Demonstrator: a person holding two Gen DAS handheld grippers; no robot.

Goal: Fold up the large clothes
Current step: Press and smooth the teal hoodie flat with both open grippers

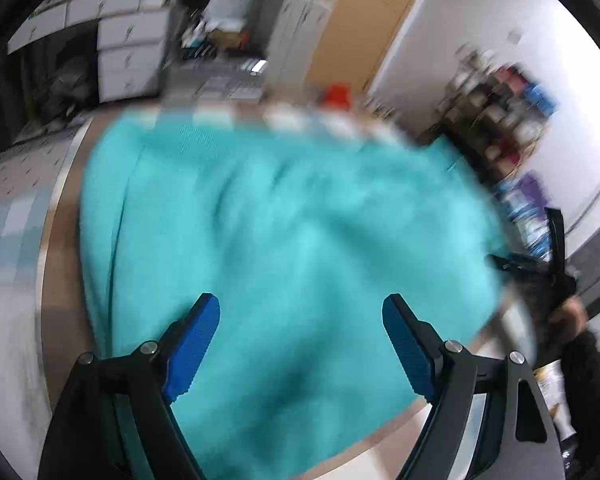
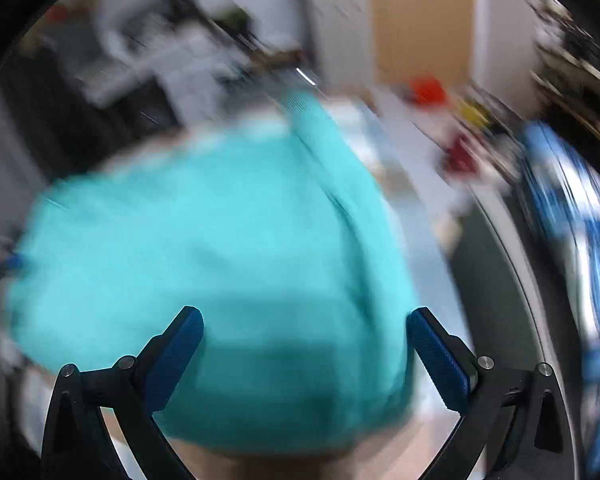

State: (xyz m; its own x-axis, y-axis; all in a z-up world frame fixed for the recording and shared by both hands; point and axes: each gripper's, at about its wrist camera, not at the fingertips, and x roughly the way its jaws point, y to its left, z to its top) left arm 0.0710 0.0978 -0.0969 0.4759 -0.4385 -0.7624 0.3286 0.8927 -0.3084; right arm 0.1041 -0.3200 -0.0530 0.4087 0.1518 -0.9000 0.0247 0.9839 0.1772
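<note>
On the tan wooden desk [image 1: 60, 264]: turquoise knitted garment [image 1: 284, 240], soft, rumpled, spread wide; its near hem stops short of the desk's edge, bare wood left along the side. Left tool [image 1: 300, 312] and right tool [image 2: 304, 320], blue ribbed pads, both released, jaws wide above the cloth, grasping nothing.

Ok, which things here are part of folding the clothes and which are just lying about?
Part of the job:
- turquoise garment, spread on the table
- left gripper, jaws open above it
- right gripper, jaws open above it

Just lying about:
- white drawer unit
- red object, blurred
- cluttered shelves
</note>
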